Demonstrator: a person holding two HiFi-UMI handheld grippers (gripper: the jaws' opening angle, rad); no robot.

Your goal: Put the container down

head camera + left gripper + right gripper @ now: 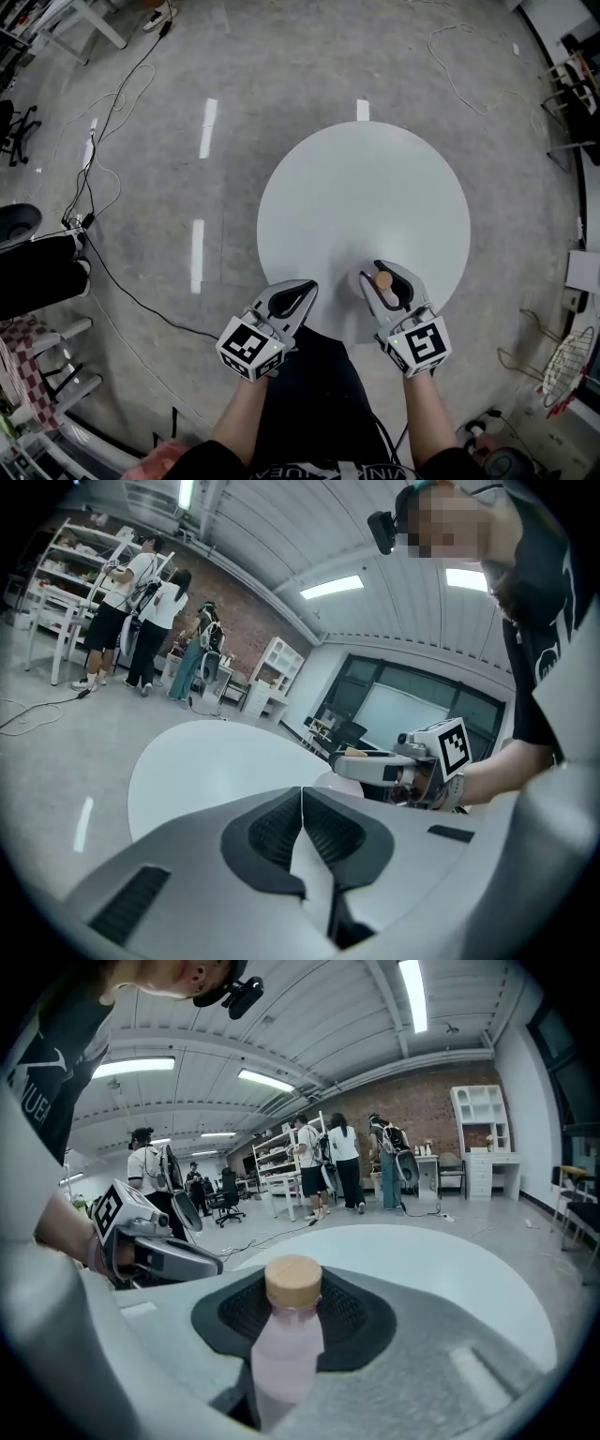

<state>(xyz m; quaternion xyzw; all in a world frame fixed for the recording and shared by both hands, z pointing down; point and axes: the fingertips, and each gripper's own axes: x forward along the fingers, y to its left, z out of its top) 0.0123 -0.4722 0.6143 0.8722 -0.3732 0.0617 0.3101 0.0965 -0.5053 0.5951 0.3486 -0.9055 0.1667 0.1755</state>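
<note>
On grey floor [281, 75], round white table [366, 206]

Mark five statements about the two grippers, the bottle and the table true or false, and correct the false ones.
1. The right gripper grips a pale pink bottle. True.
2. The left gripper has its jaws wide apart. False: they are together, with nothing between them.
3. The table is square. False: it is round and white.
4. The bottle's cap is off. False: the tan cap sits on the bottle.
5. People stand near shelves in the background. True.
</note>
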